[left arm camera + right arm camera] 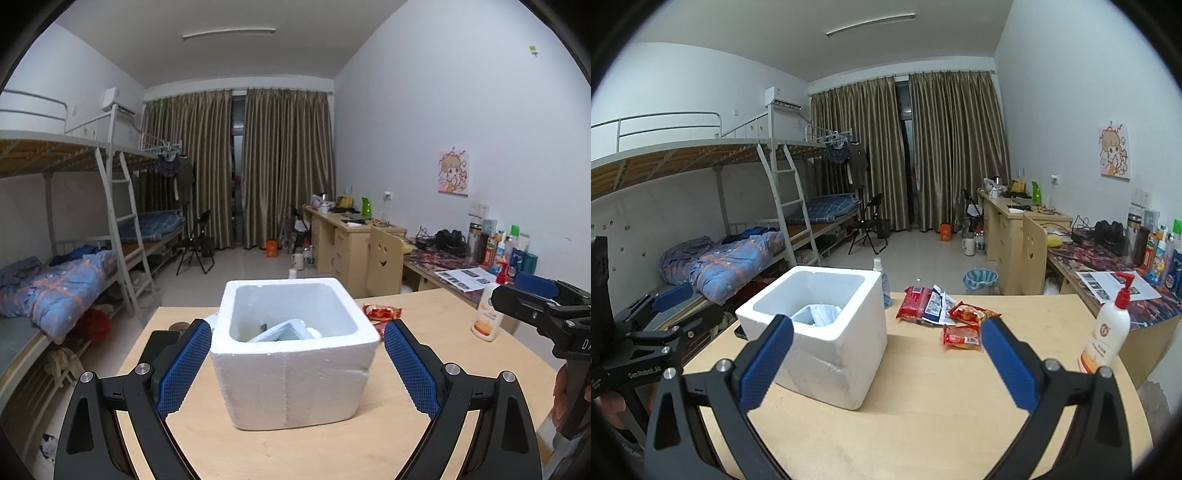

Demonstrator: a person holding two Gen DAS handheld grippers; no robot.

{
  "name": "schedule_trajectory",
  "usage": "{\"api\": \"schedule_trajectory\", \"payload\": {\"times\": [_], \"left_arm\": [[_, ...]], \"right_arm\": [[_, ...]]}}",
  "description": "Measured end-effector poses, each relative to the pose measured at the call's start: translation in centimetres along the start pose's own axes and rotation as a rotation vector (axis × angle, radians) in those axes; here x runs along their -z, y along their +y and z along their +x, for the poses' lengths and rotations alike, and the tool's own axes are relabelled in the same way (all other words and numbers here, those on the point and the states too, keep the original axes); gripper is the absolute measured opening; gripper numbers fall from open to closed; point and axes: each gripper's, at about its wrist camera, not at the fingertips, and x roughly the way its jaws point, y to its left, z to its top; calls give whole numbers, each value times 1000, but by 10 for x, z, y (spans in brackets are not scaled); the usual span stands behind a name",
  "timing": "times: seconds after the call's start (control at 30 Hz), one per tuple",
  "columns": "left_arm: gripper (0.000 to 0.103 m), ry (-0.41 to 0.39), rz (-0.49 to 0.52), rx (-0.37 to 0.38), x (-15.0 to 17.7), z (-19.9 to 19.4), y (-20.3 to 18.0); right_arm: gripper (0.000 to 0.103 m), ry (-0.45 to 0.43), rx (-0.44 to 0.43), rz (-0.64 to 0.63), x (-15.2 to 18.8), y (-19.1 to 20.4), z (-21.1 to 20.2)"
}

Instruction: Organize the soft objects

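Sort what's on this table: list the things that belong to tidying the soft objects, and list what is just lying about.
Job:
foam box
red snack packets
pale packs inside the box

Lying about:
lotion pump bottle
spray bottle behind the box

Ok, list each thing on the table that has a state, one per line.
foam box: lidless, upright, pale packets inside
left gripper: open, empty, box between its jaws, untouched
right gripper: open, empty
red snack packets: lying flat on the table, outside the box
lotion bottle: upright, pump on
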Motion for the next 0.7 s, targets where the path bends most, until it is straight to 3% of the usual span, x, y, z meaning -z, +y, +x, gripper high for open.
{"api": "schedule_trajectory", "payload": {"times": [0.7], "left_arm": [[95,-86,11,16,13,-78,-19]], "right_arm": [[103,-75,8,-29,24,15,-65]]}}
